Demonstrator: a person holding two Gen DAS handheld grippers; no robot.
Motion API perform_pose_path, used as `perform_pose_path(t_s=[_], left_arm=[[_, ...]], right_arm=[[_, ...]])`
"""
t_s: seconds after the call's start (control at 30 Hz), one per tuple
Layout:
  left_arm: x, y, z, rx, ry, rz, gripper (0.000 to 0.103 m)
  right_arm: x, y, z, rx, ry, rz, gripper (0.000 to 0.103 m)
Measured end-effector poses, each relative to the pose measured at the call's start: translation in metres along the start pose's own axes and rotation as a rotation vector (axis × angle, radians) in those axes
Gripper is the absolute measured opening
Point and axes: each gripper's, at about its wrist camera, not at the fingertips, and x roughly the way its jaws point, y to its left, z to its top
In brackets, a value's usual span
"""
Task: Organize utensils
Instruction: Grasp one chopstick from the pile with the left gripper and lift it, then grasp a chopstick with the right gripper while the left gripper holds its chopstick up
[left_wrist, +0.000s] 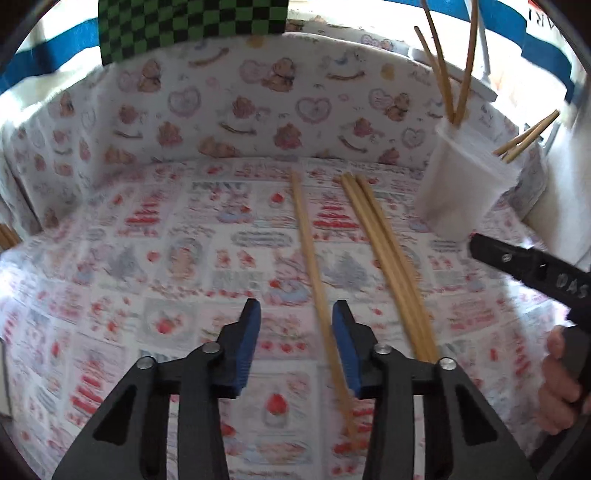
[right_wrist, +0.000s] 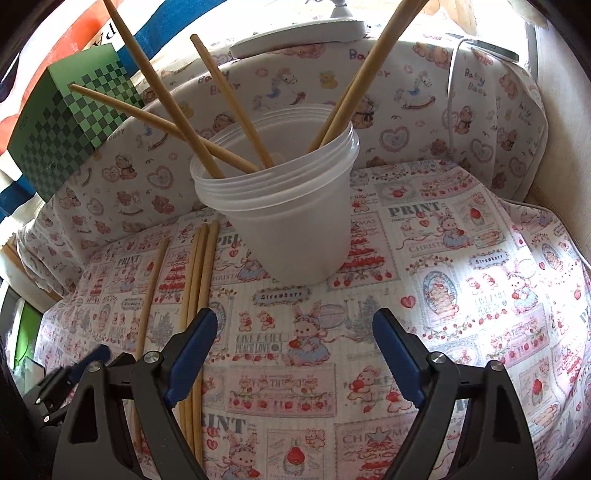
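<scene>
A translucent plastic cup (right_wrist: 291, 218) stands on the patterned cloth and holds several wooden chopsticks (right_wrist: 166, 99). It also shows in the left wrist view (left_wrist: 461, 188) at the right. A single chopstick (left_wrist: 314, 266) lies on the cloth and runs between my left gripper's (left_wrist: 296, 314) open fingers. A bundle of three chopsticks (left_wrist: 391, 258) lies just right of it. In the right wrist view the single chopstick (right_wrist: 151, 288) and the bundle (right_wrist: 197, 280) lie at the left. My right gripper (right_wrist: 295, 325) is open and empty, in front of the cup.
A green checkered box (right_wrist: 70, 136) stands at the back left, also in the left wrist view (left_wrist: 192, 26). A padded bear-print wall (left_wrist: 258, 107) rises behind the cloth. The right gripper's body (left_wrist: 532, 266) and the hand holding it enter at the right.
</scene>
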Motion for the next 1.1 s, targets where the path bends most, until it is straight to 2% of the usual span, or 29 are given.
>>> perform_pose_path(t_s=[0.07, 0.13, 0.27, 0.37, 0.47, 0.53, 0.67, 0.83, 0.93, 1.03, 1.1], left_arm=[[0.000, -0.003, -0.002, 0.011, 0.013, -0.009, 0.038], [0.003, -0.007, -0.004, 0.005, 0.040, -0.022, 0.034], [0.003, -0.016, -0.007, 0.049, 0.028, 0.030, 0.028], [0.005, -0.021, -0.009, 0.066, 0.019, 0.072, 0.008], [0.004, -0.016, -0.005, 0.063, 0.021, 0.058, 0.005], [-0.006, -0.010, -0.001, 0.052, -0.038, 0.055, 0.005], [-0.040, 0.000, 0.004, 0.013, -0.166, -0.025, 0.005], [-0.080, 0.002, 0.003, 0.010, -0.374, -0.007, 0.005], [-0.090, 0.009, 0.006, -0.009, -0.412, 0.004, 0.005], [-0.091, 0.013, 0.009, -0.029, -0.411, 0.017, 0.005], [-0.092, 0.018, 0.011, -0.051, -0.408, 0.000, 0.005]], right_arm=[[-0.001, 0.001, 0.001, -0.009, 0.006, 0.008, 0.088], [-0.001, 0.003, 0.001, -0.022, 0.004, 0.000, 0.088], [-0.004, 0.006, -0.001, -0.029, -0.005, -0.018, 0.088], [-0.006, 0.009, -0.002, -0.040, -0.003, -0.005, 0.088], [-0.007, 0.015, -0.005, -0.071, -0.005, -0.020, 0.088], [-0.007, 0.021, -0.007, -0.099, 0.005, -0.031, 0.088], [-0.003, 0.034, -0.012, -0.155, 0.031, -0.026, 0.088], [-0.002, 0.046, -0.018, -0.218, 0.064, -0.016, 0.088], [0.001, 0.049, -0.022, -0.231, 0.080, -0.026, 0.088], [0.007, 0.052, -0.025, -0.242, 0.105, -0.036, 0.088], [0.010, 0.055, -0.027, -0.253, 0.115, -0.037, 0.087]])
